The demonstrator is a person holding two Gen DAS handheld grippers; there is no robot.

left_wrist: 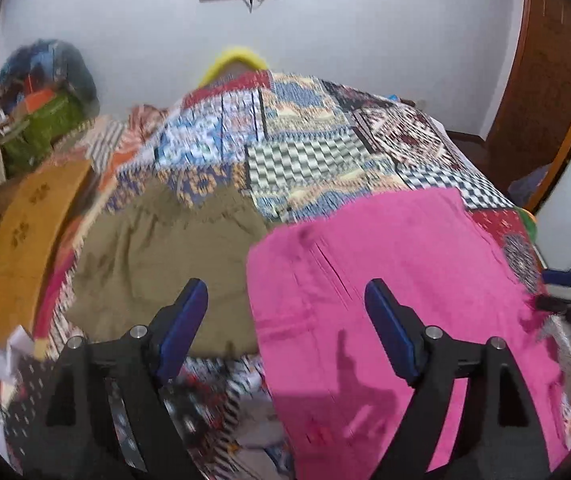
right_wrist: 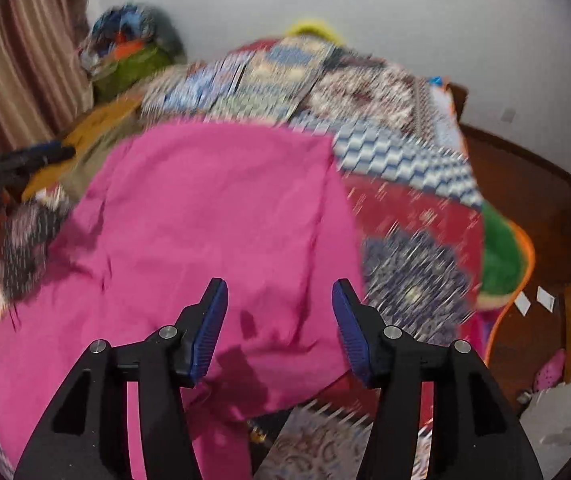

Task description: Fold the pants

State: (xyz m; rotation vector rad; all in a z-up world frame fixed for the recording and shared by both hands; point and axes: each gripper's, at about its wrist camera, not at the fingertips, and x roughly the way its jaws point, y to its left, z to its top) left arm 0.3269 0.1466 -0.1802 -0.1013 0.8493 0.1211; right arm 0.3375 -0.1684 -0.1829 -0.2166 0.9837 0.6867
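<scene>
Patchwork bedspread [left_wrist: 305,152] covers the bed, and the pink pants [left_wrist: 385,280] lie spread on its near side, beside olive pants [left_wrist: 157,256]. Left tongs [left_wrist: 285,300] and right tongs [right_wrist: 279,300] hover spread, holding nothing. Folding seems not yet begun; next, each should pinch an edge.

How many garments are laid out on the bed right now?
3: pink pants on the right, an olive garment beside them, a mustard garment at the left edge. Others may be hidden.

Both tongs [left_wrist: 286,294] [right_wrist: 280,294] agape, empty.
</scene>
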